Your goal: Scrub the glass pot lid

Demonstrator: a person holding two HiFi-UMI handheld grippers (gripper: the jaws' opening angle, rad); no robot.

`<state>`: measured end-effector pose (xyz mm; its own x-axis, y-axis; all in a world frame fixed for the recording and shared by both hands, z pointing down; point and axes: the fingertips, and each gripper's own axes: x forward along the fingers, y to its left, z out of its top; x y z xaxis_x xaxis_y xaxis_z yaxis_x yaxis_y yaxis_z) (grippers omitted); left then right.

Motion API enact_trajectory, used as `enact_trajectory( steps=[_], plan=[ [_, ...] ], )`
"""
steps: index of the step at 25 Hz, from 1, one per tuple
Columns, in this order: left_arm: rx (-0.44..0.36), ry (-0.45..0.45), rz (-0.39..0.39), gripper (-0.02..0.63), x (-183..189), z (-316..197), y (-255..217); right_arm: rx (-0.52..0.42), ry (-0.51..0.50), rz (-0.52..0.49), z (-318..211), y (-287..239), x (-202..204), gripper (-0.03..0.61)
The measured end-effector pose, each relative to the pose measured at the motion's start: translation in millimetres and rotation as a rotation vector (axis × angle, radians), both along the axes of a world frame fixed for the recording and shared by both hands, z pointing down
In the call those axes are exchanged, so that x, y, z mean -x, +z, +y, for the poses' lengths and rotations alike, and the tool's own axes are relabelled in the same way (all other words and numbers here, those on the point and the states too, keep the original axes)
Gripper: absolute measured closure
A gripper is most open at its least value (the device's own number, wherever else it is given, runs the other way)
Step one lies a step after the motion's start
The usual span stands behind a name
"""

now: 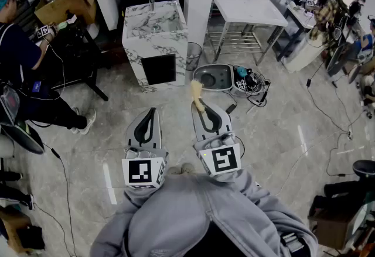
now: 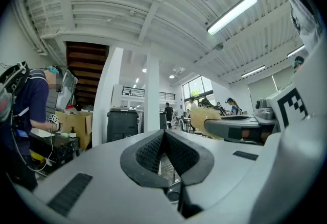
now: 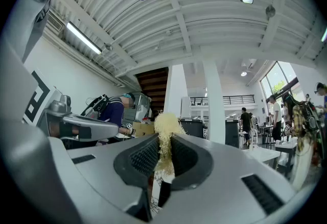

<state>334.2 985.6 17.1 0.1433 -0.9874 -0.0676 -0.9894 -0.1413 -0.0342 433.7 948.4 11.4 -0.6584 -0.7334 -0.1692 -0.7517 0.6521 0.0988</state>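
Both grippers are held chest-high above the floor, pointing away from me. My right gripper (image 1: 200,105) is shut on a pale yellow fibre scrubber (image 1: 195,91), whose tuft sticks out past the tips. In the right gripper view the scrubber (image 3: 166,127) is pinched between the ribbed pads (image 3: 144,155) of my right gripper (image 3: 164,140). My left gripper (image 1: 151,112) is shut with nothing in it; its pads (image 2: 149,149) meet in the left gripper view. That view also shows the scrubber (image 2: 205,119) at the right. No pot lid is in any view.
A marble sink cabinet (image 1: 154,39) stands ahead, with a waste bin (image 1: 194,54) beside it. A white table (image 1: 246,9) is at the back right. A grey basin (image 1: 214,76) and cables (image 1: 252,83) lie on the floor. A person (image 1: 23,68) works at the left.
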Motion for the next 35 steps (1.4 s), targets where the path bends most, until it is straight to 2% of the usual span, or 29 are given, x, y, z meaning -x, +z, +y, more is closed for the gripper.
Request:
enact_trajectory(
  steps=[3,13,20,28,35],
  plan=[
    [-0.004,0.001,-0.002,0.598,-10,-5,5,0.024,-0.004,0.012,-5,12,-11,0.523],
    [-0.031,-0.028,0.0,0.598,-28,-16,2,-0.02,-0.05,-0.023,-17,5,-25,0.523],
    [-0.016,-0.047,0.009,0.598,-41,-30,11,0.045,-0.104,-0.02,-35,18,-38,0.523],
    [0.033,-0.079,0.039,0.598,-3,-84,33,0.114,-0.1,-0.011,-90,48,-16,0.522],
    [0.04,-0.056,0.052,0.598,38,-163,40,0.11,-0.076,-0.01,-167,51,22,0.522]
  ],
)
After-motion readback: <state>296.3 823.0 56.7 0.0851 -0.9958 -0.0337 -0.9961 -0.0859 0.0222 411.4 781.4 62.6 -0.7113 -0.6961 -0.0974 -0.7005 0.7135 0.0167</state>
